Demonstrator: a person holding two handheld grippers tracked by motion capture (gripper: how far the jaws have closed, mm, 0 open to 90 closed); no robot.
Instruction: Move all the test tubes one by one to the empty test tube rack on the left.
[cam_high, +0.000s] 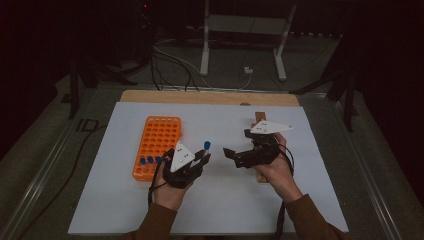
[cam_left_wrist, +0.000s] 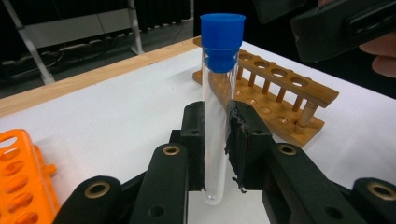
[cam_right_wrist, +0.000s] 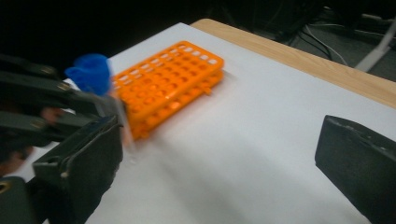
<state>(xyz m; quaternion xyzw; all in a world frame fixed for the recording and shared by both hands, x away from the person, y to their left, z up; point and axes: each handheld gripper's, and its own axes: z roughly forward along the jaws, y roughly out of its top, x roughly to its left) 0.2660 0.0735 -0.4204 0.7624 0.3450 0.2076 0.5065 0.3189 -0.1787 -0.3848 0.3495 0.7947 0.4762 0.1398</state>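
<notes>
High view first: we see both forearms in brown sleeves come in from the near edge of the white sheet (cam_high: 225, 200) that covers the table, and we take the orange rack (cam_high: 157, 145) as our landmark. The left hand (cam_high: 170, 192) sits just beside the rack's near right corner, wrist low, palm wrapped round the left gripper (cam_high: 202, 157), whose jaws point away from the rack toward the right. The jaws are closed on a clear test tube (cam_left_wrist: 215, 126) with a blue cap (cam_left_wrist: 222, 41); in the left gripper view the tube stands upright between the two pads, cap well above them, rounded bottom hanging below the jaws and clear of the sheet. A few more blue-capped tubes (cam_high: 149, 160) stand in the rack's near row.

The right hand (cam_high: 275, 170) is well apart from the rack, to its right, held with the wrist bent so the right gripper (cam_high: 231, 153) points back toward the rack and toward the held tube. Its jaws stand wide apart with nothing between them; in the right gripper view we see white sheet in the gap, and the left gripper with the capped tube at the left, blurred.

A wooden rack (cam_left_wrist: 280, 91) lies farther right than the orange rack, partly under the right hand, its round holes empty where we can see them.
</notes>
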